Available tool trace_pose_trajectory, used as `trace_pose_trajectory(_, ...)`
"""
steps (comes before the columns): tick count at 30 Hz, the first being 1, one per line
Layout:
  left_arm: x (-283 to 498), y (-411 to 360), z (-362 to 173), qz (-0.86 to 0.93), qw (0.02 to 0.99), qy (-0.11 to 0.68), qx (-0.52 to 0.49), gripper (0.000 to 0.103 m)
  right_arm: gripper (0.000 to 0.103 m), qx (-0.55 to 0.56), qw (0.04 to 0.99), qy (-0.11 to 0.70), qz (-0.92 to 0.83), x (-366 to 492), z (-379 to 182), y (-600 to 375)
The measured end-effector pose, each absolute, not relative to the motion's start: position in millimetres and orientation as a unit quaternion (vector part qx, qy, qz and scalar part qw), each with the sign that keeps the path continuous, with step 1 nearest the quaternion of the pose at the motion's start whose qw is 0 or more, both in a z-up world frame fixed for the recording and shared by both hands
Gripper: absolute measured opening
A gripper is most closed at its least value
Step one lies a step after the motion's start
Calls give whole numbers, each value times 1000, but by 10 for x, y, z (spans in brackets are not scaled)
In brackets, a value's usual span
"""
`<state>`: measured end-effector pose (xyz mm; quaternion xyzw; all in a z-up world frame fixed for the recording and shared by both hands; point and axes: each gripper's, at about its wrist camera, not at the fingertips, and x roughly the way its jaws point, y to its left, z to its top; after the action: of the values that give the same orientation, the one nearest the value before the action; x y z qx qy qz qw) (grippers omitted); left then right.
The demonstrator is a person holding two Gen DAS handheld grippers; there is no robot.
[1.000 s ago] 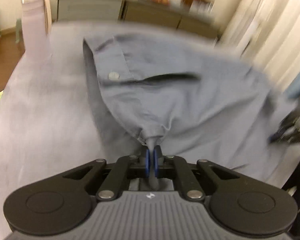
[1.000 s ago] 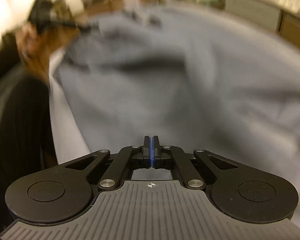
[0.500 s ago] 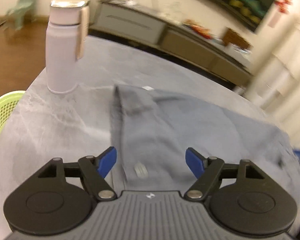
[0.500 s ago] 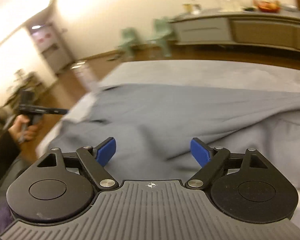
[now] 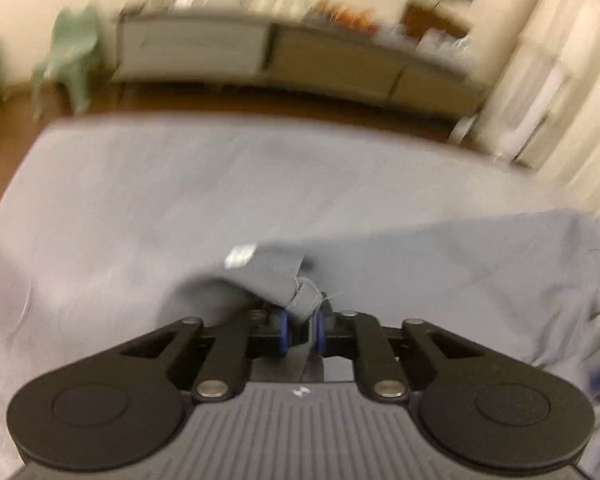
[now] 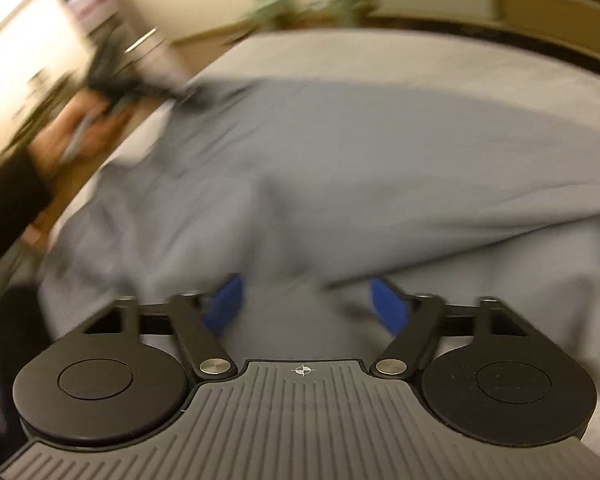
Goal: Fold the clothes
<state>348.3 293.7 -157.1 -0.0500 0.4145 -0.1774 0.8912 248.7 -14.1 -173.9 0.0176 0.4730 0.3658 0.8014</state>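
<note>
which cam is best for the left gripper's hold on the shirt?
Left wrist view. The left gripper is closing, blue pads pinching a bunched corner of the grey shirt. The right wrist view shows it only as a distant blur at the shirt's far edge; grip unreadable there.

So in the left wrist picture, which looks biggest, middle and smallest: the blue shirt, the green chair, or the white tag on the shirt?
Largest to smallest, as they look in that view:
1. blue shirt
2. green chair, though it stands far back, so it looks smaller than it is
3. white tag
</note>
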Motion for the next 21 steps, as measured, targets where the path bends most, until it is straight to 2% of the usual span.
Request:
trace_pose_trajectory(1,3425,2923,-1420,-182,901,388,-65,10,14,18,791,478,382,2407,-1787,-100)
trace_pose_trajectory(2,3314,2978,-1226,-180,916,347,-89,10,7,8,784,481,393,2282,-1826,-52)
trace_pose_trajectory(4,3025,3221,-933,-194,930,265,-165,10,7,-21,772,486,409,1994,-1905,46)
trace_pose_trajectory(6,2715,3356,-807,-208,929,226,-208,10,6,-27,763,488,422,1746,-1991,71)
trace_pose_trajectory(10,2084,3331,-879,-244,921,213,-216,10,7,-24,751,496,435,1471,-2055,35)
trace_pose_trajectory(11,1891,3274,-907,-245,924,213,-204,10,12,-34,748,499,436,1462,-2022,8)
trace_pose_trajectory(12,1678,3214,-938,-260,923,209,-194,10,33,-47,744,502,438,1461,-1977,-24)
trace_pose_trajectory(14,1309,3039,-978,-299,920,200,-157,10,59,-88,771,468,422,1482,-1723,-164)
trace_pose_trajectory(16,951,2834,-966,-348,913,188,-102,10,73,-101,811,426,388,1642,-1386,-399)
trace_pose_trajectory(17,784,2710,-977,-372,907,187,-69,10,83,-103,831,406,366,1737,-1214,-536)
trace_pose_trajectory(18,611,2565,-990,-387,902,190,-28,10,91,-99,850,389,342,1848,-1071,-668)
trace_pose_trajectory(21,371,2323,-1091,-413,884,216,34,11,94,-32,887,378,263,2327,-795,-1046)
